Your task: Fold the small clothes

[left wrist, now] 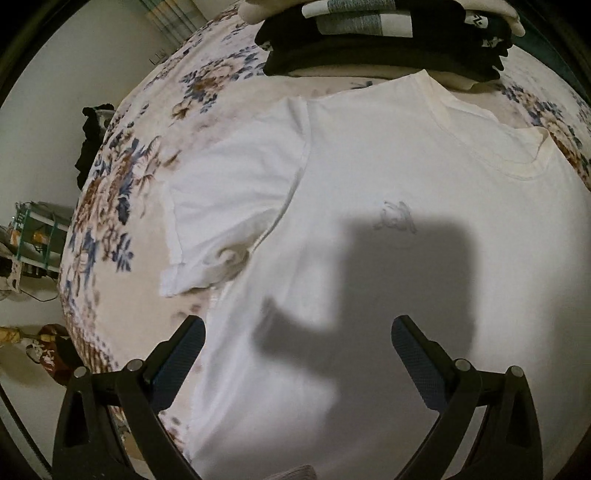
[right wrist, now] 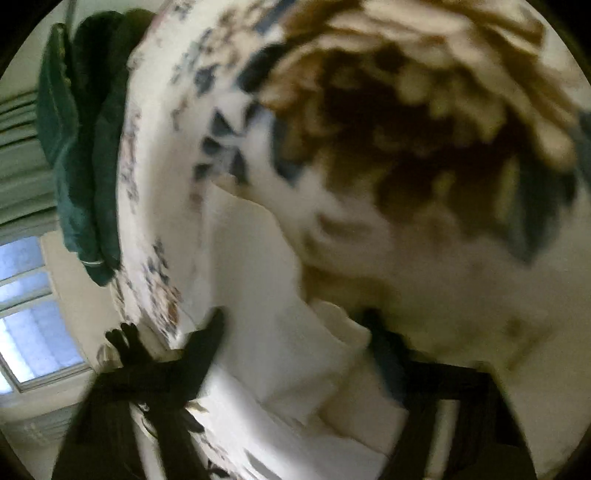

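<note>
Floral bedsheet (left wrist: 110, 206) carried one white T-shirt (left wrist: 369, 184), flat, unfolded; folded clothes stack (left wrist: 384, 33) lay beyond. Left gripper (left wrist: 297, 338) hovered released. Right gripper (right wrist: 295, 332) grasped white cloth, apparently.

left gripper (left wrist: 297, 332): fingers (left wrist: 406, 339) spread wide apart, gripping nothing, tips pointed forward and down | right gripper (right wrist: 295, 332): blurred, fingers (right wrist: 207, 343) apart, white cloth lying between them
</note>
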Tool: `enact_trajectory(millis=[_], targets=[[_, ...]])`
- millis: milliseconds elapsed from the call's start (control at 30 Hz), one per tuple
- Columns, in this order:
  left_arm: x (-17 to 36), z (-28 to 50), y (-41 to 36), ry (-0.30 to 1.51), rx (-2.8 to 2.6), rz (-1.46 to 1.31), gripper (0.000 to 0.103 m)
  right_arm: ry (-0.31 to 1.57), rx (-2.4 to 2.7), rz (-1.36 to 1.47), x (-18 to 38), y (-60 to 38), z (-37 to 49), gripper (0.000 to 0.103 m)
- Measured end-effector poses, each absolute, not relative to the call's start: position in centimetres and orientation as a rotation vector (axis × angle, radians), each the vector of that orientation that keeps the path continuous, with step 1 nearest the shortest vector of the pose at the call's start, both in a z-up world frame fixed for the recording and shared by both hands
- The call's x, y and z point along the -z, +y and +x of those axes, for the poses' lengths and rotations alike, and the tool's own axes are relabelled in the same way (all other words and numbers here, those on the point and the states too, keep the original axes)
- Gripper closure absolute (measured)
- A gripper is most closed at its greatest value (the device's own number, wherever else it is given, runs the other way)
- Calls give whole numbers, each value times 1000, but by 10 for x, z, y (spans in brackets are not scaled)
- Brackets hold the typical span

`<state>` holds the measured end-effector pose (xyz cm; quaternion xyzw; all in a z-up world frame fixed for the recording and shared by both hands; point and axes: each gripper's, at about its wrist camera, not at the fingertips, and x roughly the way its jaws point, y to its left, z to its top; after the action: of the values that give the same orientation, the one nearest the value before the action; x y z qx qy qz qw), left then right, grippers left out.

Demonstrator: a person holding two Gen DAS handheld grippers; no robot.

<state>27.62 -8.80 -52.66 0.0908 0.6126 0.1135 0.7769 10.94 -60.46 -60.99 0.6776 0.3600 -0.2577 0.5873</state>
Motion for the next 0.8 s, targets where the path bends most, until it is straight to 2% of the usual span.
enact_trajectory(millis=[67, 267, 467, 533, 600, 633, 700, 767, 800], targets=[[529, 275, -84, 1330, -248, 173, 0, 848, 600, 1502, 605, -601, 126, 93], [522, 263, -52, 1328, -293, 96, 0, 951, 483, 1079, 543, -558, 199, 97], [509, 243, 6, 1314, -363, 58, 0, 1117, 157, 587, 499, -418, 277, 96], [509, 238, 26, 1321, -385, 56, 0, 1258, 25, 535, 514, -373, 295, 93], [510, 235, 47, 1333, -412, 51, 0, 1402, -107, 610, 533, -348, 298, 77], [509, 233, 57, 1336, -422, 42, 0, 1411, -119, 674, 534, -348, 295, 72], [507, 231, 77, 1335, -444, 18, 0, 1351, -100, 814, 527, -363, 283, 55], [507, 231, 93, 1330, -448, -7, 0, 1299, 5, 931, 521, -385, 267, 47], [509, 232, 100, 1330, -449, -16, 0, 1291, 53, 972, 522, -393, 261, 47]])
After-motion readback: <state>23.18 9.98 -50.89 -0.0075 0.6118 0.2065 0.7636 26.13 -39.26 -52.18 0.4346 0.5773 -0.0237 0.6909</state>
